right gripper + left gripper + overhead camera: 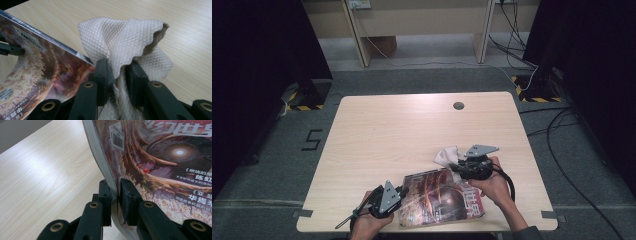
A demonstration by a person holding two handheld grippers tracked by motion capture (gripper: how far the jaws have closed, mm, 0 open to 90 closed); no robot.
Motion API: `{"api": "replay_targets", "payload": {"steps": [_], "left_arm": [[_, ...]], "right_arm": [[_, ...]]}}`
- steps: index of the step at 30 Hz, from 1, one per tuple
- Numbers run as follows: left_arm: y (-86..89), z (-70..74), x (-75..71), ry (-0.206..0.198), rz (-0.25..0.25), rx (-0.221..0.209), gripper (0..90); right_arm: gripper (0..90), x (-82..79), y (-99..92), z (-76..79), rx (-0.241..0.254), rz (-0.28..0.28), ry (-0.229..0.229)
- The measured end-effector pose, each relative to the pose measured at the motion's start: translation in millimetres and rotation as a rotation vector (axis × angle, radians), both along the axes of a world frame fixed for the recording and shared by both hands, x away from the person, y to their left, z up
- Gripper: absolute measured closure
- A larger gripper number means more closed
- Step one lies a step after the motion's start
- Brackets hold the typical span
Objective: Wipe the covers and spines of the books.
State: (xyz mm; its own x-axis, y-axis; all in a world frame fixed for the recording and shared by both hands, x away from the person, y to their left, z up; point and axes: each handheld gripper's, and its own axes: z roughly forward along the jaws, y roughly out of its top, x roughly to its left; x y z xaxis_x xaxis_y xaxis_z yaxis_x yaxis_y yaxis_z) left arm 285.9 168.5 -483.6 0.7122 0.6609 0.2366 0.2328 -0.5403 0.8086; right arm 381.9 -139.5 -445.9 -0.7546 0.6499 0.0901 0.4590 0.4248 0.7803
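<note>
My left gripper (115, 195) clamps the magazine's (439, 197) edge to steady it near the surface's (412, 125) front edge; my right gripper (119, 72) pinches the cloth (125, 40) above the magazine's far corner, ready to wipe.

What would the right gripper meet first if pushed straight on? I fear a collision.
Probably nothing soon: beyond the white cloth held in the right gripper, bare table stretches ahead, though depth is unclear.

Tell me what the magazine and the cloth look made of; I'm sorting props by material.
The magazine looks like glossy coated paper: light glares off its printed cover and stacked page edges show along its side. The cloth seems a soft woven or microfibre fabric, matte off-white, with a quilted diamond texture and limp folds.
</note>
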Motion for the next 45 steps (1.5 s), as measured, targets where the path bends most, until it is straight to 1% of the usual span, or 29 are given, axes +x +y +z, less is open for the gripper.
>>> {"api": "replay_targets", "payload": {"steps": [2,4,7,13,18,19,21,23,24,26,29,30,31,34,35,37,41,43,45], "left_arm": [[-0.1,0.5,-0.3,-0.004,-0.004,0.003,79.6],[-0.6,-0.1,0.0,-0.006,-0.005,0.011,79.5],[-0.4,0.1,-0.1,-0.006,-0.006,0.010,79.5],[-1.9,0.2,-0.9,-0.014,-0.005,0.023,79.4],[-1.9,0.2,-0.9,-0.016,-0.006,0.026,79.4],[-2.0,0.2,-1.1,-0.017,-0.006,0.027,79.4],[-2.1,0.0,-1.2,-0.019,-0.006,0.030,79.2],[-2.3,0.1,-1.5,-0.020,-0.006,0.031,79.1],[-2.5,0.2,-1.9,-0.023,-0.008,0.030,79.1],[-2.6,0.7,-2.5,-0.028,-0.009,0.029,79.0],[-2.5,0.6,-2.8,-0.028,-0.009,0.030,78.8],[-2.6,0.4,-2.7,-0.030,-0.008,0.031,78.8],[-2.7,0.3,-2.7,-0.029,-0.008,0.032,78.7],[-2.8,0.5,-3.0,-0.029,-0.007,0.034,78.6],[-3.2,0.8,-3.3,-0.031,-0.007,0.035,78.6],[-3.4,1.0,-3.5,-0.034,-0.006,0.038,78.6],[-3.7,0.8,-3.5,-0.037,-0.005,0.044,78.2],[-3.7,0.8,-3.5,-0.037,-0.005,0.045,78.0],[-3.9,0.8,-3.5,-0.040,-0.005,0.046,78.0]], "right_arm": [[72.6,1.2,4.7,-3.6,-0.011,0.012,0.009],[72.6,1.8,9.1,-5.8,-0.023,0.018,0.004],[72.6,1.3,12.0,-4.1,-0.029,0.029,-0.001],[72.7,-2.5,23.4,-1.2,-0.036,0.063,-0.009],[72.8,-8.8,36.3,3.4,-0.027,0.100,-0.020],[72.8,-10.2,40.1,5.0,-0.025,0.117,-0.029],[72.7,-12.7,45.8,7.4,-0.030,0.133,-0.038],[72.8,-14.3,48.6,8.6,-0.057,0.134,-0.052],[72.7,-14.4,48.8,8.5,-0.060,0.135,-0.058],[72.7,-13.7,46.8,8.6,-0.062,0.126,-0.053],[72.8,-10.6,42.7,7.8,-0.087,0.106,-0.058],[72.7,-9.8,41.3,7.3,-0.087,0.101,-0.048],[72.8,-10.0,41.6,7.1,-0.085,0.100,-0.045],[72.8,-13.6,47.7,9.3,-0.109,0.111,-0.065],[72.7,-14.5,49.6,10.3,-0.105,0.117,-0.064],[72.7,-17.1,56.6,13.8,-0.083,0.143,-0.066],[72.7,-21.2,70.8,19.7,-0.082,0.181,-0.080],[72.7,-23.3,77.1,22.0,-0.069,0.198,-0.082],[72.7,-25.6,82.8,24.5,-0.067,0.215,-0.088]]}}
